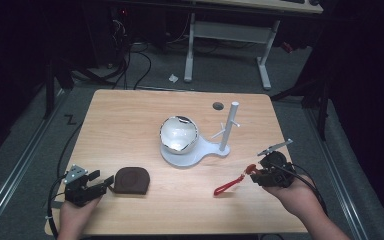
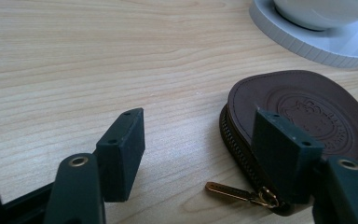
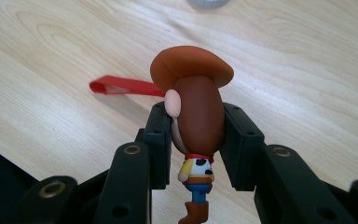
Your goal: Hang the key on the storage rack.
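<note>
A brown leather zip pouch (image 1: 132, 180) lies flat on the wooden table near the front left. In the left gripper view the pouch (image 2: 307, 107) lies to the right, its brass zip pull (image 2: 228, 191) pointing between the jaws. My left gripper (image 1: 101, 182) (image 2: 198, 130) is open just left of the pouch; its right jaw stands over the pouch's zip edge. My right gripper (image 1: 256, 175) (image 3: 198, 126) is shut on the head of a small cowboy figure (image 3: 196, 107) at the front right. The figure's red strap (image 1: 228, 186) (image 3: 121, 86) trails onto the table.
At the table's middle a white stand base (image 1: 200, 155) carries a shiny white bowl (image 1: 179, 134) and an upright post with pegs (image 1: 228, 127). A grey round hole (image 1: 218, 106) sits near the far edge. Another desk's white legs (image 1: 265, 65) stand behind.
</note>
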The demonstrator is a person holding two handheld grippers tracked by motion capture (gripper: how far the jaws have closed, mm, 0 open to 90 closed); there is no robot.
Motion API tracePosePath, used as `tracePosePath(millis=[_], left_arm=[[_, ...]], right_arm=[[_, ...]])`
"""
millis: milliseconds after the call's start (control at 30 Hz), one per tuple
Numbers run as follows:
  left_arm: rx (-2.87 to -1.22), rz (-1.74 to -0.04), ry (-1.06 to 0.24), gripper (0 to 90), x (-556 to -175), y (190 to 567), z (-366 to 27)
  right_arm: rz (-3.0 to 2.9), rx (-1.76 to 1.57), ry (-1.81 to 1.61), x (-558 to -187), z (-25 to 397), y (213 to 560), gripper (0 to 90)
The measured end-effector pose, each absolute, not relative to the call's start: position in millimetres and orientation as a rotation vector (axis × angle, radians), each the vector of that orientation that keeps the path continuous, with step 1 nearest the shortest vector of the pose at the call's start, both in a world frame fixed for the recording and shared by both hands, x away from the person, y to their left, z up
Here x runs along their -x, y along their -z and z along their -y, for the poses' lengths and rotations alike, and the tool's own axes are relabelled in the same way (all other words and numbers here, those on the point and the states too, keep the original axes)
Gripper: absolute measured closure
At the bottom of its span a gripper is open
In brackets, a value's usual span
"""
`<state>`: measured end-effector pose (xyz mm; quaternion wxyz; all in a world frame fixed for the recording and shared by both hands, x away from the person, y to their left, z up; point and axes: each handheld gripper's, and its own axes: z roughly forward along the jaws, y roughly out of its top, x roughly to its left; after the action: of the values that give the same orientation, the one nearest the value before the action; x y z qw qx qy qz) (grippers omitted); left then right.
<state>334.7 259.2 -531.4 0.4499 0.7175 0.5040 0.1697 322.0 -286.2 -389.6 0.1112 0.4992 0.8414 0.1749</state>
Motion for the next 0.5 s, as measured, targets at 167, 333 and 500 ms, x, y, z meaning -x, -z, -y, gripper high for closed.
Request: tracePosePath(millis=[167,333,500], left_arm=[[-1.774,-1.251,-0.412,35.2,-335,533,-259],[-1.779,-1.247,-0.429,36.1,-335,532,-258],[-1.762,-1.254,-0.444,35.4,-335,530,-260]], right_arm=[[-2.458,-1.455,-0.536,-321,284,382,66.4],[-2.445,-1.443,-0.555,-321,285,373,66.5],[-2.427,-1.436,-0.575,-323,287,366,66.5]])
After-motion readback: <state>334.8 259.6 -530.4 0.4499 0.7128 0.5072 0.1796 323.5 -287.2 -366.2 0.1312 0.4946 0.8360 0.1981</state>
